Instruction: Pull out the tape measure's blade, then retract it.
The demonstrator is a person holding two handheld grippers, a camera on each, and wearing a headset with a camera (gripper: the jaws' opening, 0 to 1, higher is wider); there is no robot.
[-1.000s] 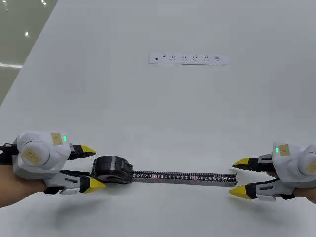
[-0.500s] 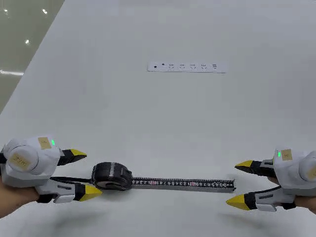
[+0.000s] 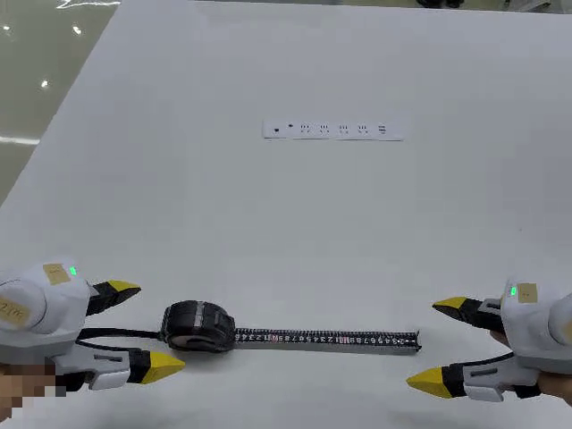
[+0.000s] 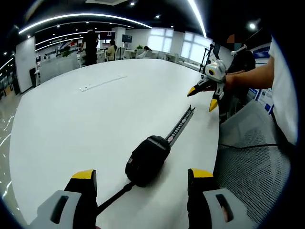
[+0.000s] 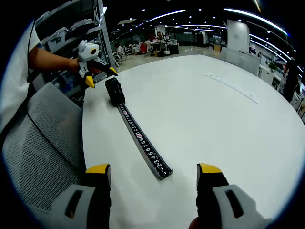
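A black tape measure case (image 3: 198,325) lies on the white table with its dark blade (image 3: 326,340) pulled out flat to the right. My left gripper (image 3: 146,327) is open just left of the case, not touching it; in the left gripper view the case (image 4: 147,159) rests a little beyond its yellow tips. My right gripper (image 3: 444,344) stands open a short way right of the blade's hook end (image 3: 416,340). In the right gripper view the blade (image 5: 142,140) runs from between the tips away to the case (image 5: 114,90).
A white power strip (image 3: 332,130) lies further back on the table (image 3: 268,214). A thin black strap (image 3: 121,334) trails from the case to the left. A mesh chair (image 5: 40,138) stands along the table's near edge. People and desks are far off in the room.
Both grippers have backed away from the tape measure: the left off the case, the right off the blade's end. The blade stays extended. The head camera has tilted, so the table shifted in the picture.
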